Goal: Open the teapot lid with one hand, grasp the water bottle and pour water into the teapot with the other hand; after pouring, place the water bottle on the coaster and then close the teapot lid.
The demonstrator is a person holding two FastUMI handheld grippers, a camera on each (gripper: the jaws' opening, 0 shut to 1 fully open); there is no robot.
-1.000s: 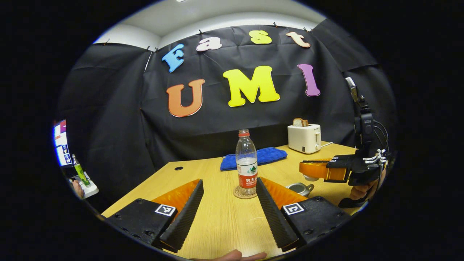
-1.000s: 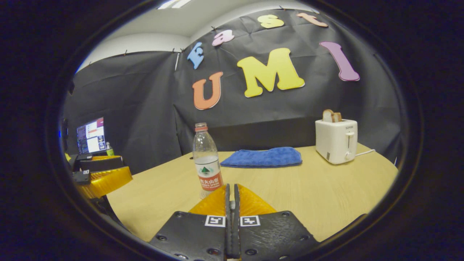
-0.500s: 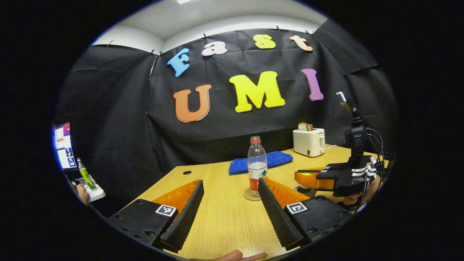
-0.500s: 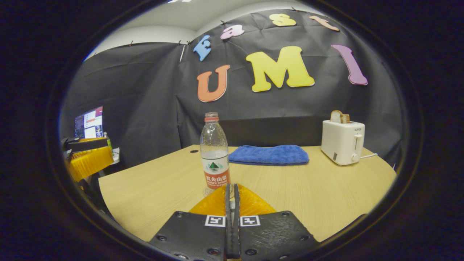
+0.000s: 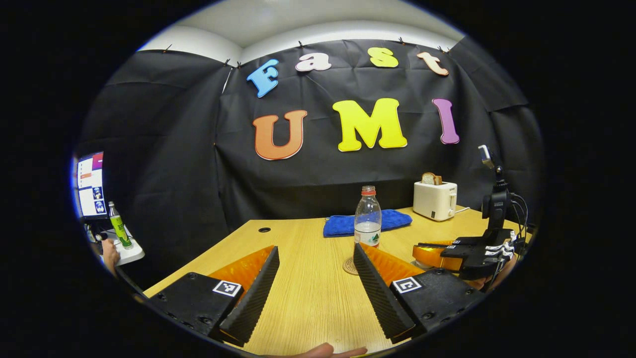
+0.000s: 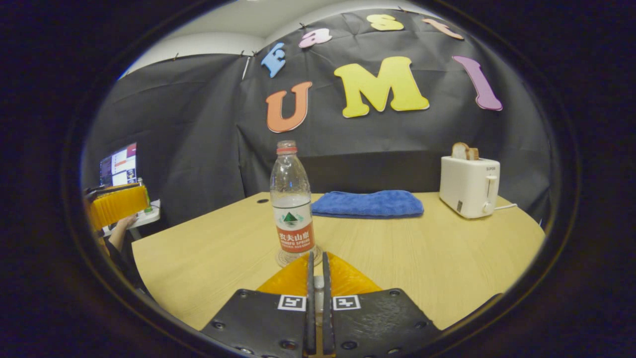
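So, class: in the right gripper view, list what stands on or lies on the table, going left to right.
Bottle on its coaster → blue towel → toaster.

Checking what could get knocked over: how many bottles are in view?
2. The water bottle stands on the coaster on the table; a green bottle stands on the side stand beside the monitor.
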